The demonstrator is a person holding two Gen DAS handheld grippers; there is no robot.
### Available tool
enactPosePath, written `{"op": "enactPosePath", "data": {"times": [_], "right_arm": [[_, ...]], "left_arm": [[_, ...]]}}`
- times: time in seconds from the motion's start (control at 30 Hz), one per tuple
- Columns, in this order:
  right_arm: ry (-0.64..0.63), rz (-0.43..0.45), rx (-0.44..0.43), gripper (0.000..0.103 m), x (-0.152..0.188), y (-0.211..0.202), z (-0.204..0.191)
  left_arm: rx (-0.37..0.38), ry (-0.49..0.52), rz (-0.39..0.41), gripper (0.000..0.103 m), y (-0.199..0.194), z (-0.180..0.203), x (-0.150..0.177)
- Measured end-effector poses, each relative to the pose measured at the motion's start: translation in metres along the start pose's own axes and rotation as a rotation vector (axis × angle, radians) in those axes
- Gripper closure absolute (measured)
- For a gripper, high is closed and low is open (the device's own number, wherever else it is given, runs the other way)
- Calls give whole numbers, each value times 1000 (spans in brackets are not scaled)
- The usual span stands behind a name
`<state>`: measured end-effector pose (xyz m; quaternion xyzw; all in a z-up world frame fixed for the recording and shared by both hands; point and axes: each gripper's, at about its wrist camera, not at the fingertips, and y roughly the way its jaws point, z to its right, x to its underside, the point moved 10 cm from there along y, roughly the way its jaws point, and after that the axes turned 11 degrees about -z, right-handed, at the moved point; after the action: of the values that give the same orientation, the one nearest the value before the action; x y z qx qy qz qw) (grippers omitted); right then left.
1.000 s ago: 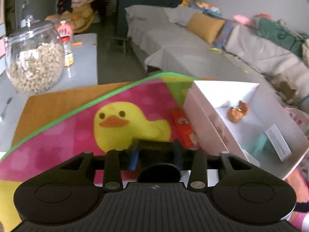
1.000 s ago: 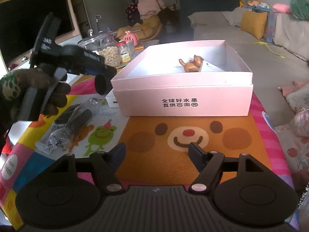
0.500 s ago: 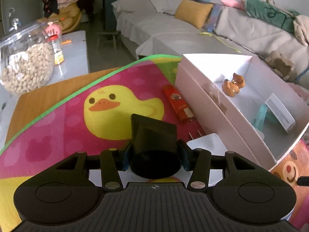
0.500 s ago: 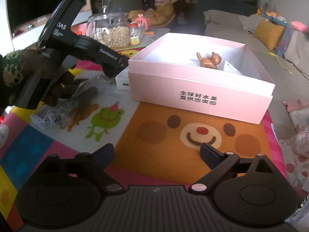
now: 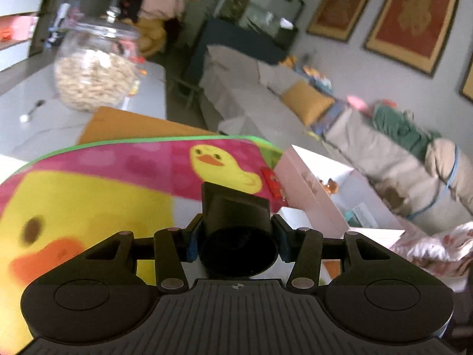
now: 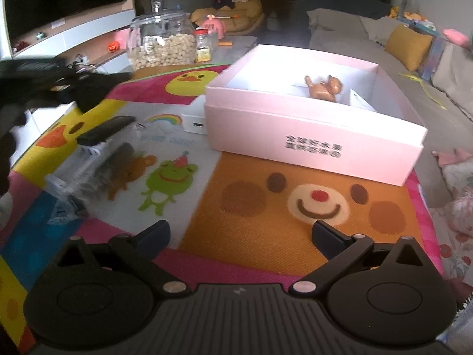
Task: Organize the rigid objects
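Note:
My left gripper is shut on a black boxy object with a round end, held above the colourful play mat. It shows blurred at the left of the right wrist view. The pink box stands on the mat and holds a brown toy figure and a white card. My right gripper is open and empty over the bear picture. A white charger, a black flat object and clear plastic bags lie on the mat left of the box.
A glass jar of nuts and a small jar stand on the grey table behind the mat. A red packet lies by the box's far side. A sofa with cushions is at the right.
My left gripper lifted the black object off the mat and swung left and up, away from the box. My right gripper drew back slightly and stayed open.

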<state>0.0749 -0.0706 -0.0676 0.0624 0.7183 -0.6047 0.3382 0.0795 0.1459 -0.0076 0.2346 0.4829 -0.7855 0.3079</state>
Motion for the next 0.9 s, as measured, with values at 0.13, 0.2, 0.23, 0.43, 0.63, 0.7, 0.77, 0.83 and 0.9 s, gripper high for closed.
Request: {"op": "enactPosePath", "data": {"times": [0.13, 0.2, 0.23, 0.43, 0.63, 0.7, 0.77, 0.83, 0.9], "right_arm": [[17, 14, -170, 21, -18, -9, -28], [34, 23, -263, 31, -31, -12, -46], [39, 18, -296, 41, -36, -11, -54], [-36, -79, -328, 65, -39, 18, -97], [-148, -32, -136, 81, -26, -3, -79], [-138, -24, -52, 81, -20, -9, -56], [-113, -27, -21, 80, -13, -15, -37], [-77, -31, -37, 79, -9, -21, -23], [-53, -18, -44, 72, -10, -24, -15]], "left_arm": [[26, -89, 39, 50, -32, -19, 16], [29, -139, 54, 50, -41, -29, 20], [32, -161, 63, 50, -46, -33, 22], [74, -172, 67, 50, -56, -29, 26], [125, -155, 25, 50, -45, -12, 36], [142, -140, 4, 50, -38, -3, 39], [152, -107, -22, 50, -32, 8, 45], [159, -64, -55, 50, -25, 22, 51], [165, -24, -86, 50, -17, 34, 58]]}}
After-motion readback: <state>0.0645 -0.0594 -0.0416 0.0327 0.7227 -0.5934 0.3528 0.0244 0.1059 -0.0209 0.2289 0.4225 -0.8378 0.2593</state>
